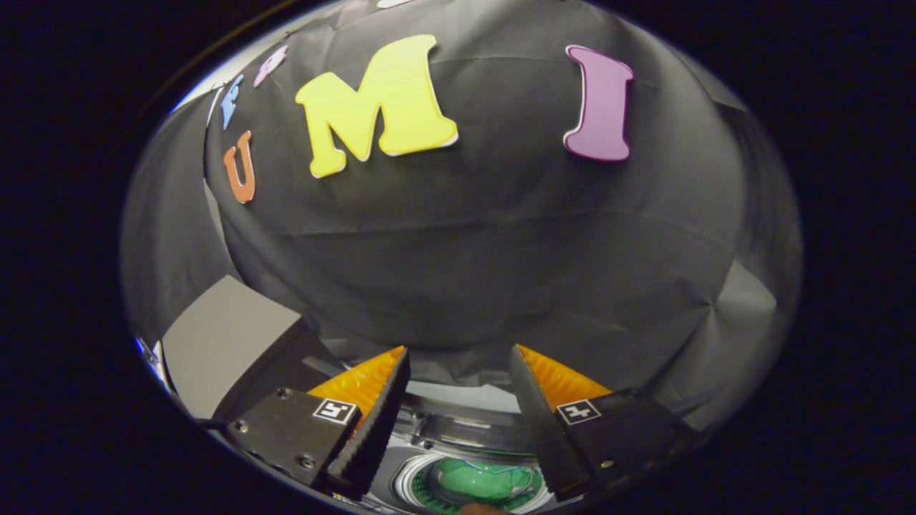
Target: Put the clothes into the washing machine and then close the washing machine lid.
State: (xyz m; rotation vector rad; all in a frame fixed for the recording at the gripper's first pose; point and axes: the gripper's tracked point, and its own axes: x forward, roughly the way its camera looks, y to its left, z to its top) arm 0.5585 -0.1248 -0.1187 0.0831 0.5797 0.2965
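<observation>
Black cloth wall (pixel 458 257) hangs behind everything, wrinkly and dark, w/ a big fold running across its middle. Low down by the wall's bottom edge, off to one side of the fingers, sits a flat grey panel (pixel 225 343), tilted; can't tell what it belongs to. Gripper (pixel 458 365) points at the cloth, up above the washing machine (pixel 458 429). Its two fingers (pixel 372 422) are spread wide apart, w/ nothing between them, not touching anything. Each finger has a black ridged pad on the inside and an orange ribbed back, and each sits on a black block w/ a small black & white square marker (pixel 335 410) on top. Between the fingers and below them you see the top of the washing machine, grey & silver, w/ its back edge next to the bottom of the cloth. Washer's round opening (pixel 476 483) is right under the gap between the fingers, near the machine's front edge, w/ a white ring around it. Opening is uncovered, so you can look straight in. Green clothes (pixel 483 479) lie down inside the drum, in the middle of the round hole. A small brownish bit shows at the hole's near rim; too little of it shows to tell what it is. Lid itself can't be made out for sure.
</observation>
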